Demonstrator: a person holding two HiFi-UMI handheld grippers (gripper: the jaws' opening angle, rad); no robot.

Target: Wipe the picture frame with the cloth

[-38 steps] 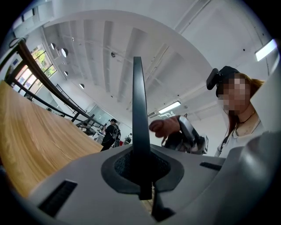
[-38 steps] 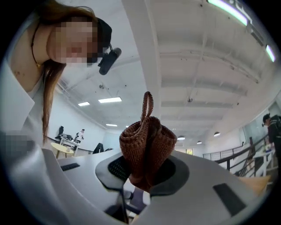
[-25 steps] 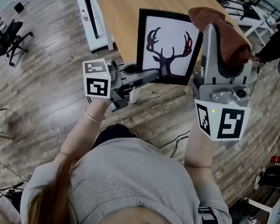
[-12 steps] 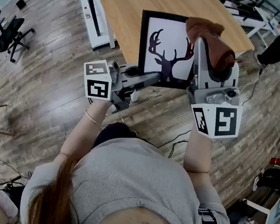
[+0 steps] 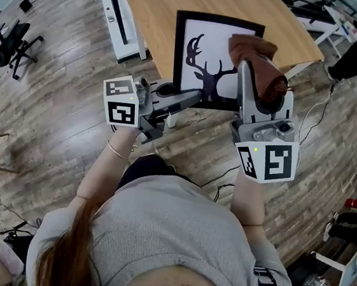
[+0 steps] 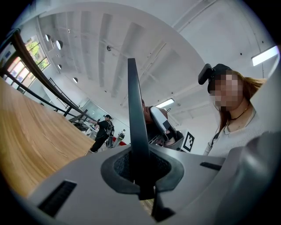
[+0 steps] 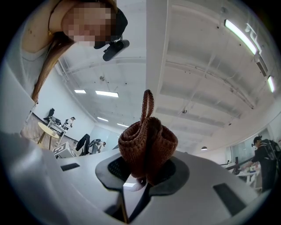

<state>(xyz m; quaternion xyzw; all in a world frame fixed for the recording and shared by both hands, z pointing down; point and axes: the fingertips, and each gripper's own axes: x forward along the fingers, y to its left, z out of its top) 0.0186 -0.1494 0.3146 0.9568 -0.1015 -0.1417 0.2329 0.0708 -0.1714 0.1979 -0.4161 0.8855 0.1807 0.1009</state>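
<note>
Left gripper (image 5: 195, 97): jaws closed tight on the lower edge of the picture frame (image 5: 208, 58). In the left gripper view the frame stands edge-on between them.
Right gripper (image 5: 251, 72): jaws clamped on a bunched brown cloth (image 5: 260, 57).
Picture frame: black border, white sheet with a dark antler silhouette, held up over the near edge of the wooden surface (image 5: 156, 16).
Cloth: lies over the frame's upper right part in the head view; actual contact not clear.
</note>
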